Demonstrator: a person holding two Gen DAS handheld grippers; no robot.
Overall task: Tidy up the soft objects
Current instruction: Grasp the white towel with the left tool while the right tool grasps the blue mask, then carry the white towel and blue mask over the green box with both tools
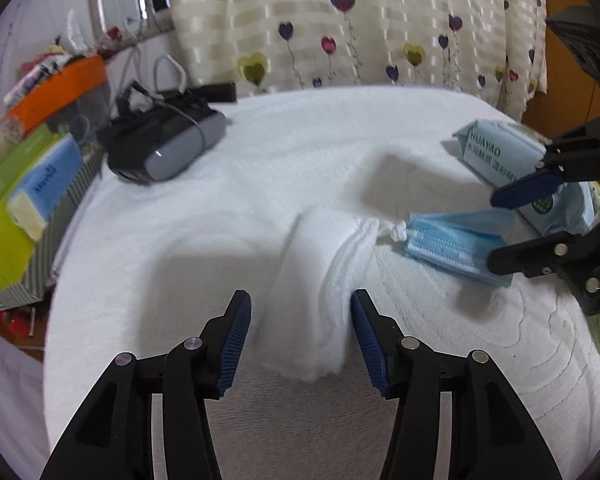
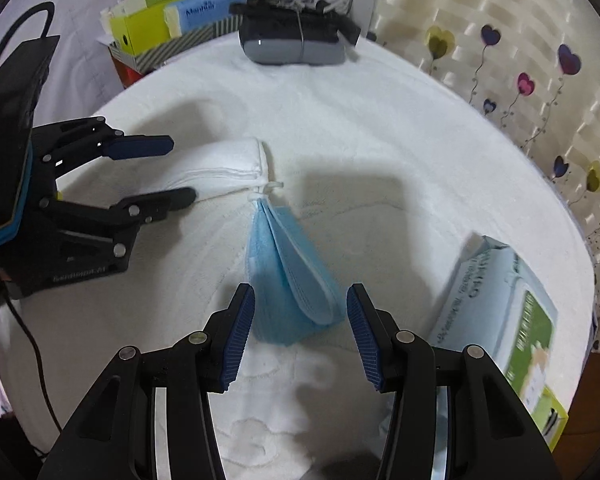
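The folded white cloth (image 1: 320, 284) lies on my white-covered surface (image 1: 260, 168) between my left gripper's (image 1: 300, 340) spread fingers, untouched, while only my right view shows one stack of blue masks (image 2: 292, 280) between my right gripper's (image 2: 300, 334) spread fingers, one tissue pack (image 2: 500, 300) beside.

**White quilted surface and what I see lying on it**

I see a white quilted cover (image 2: 380, 152). On it lie a folded white cloth (image 2: 224, 168), a stack of blue face masks (image 2: 288, 272) beside it, a wet-wipes pack (image 2: 500, 300), and a dark headset (image 2: 292, 40) at the far edge.
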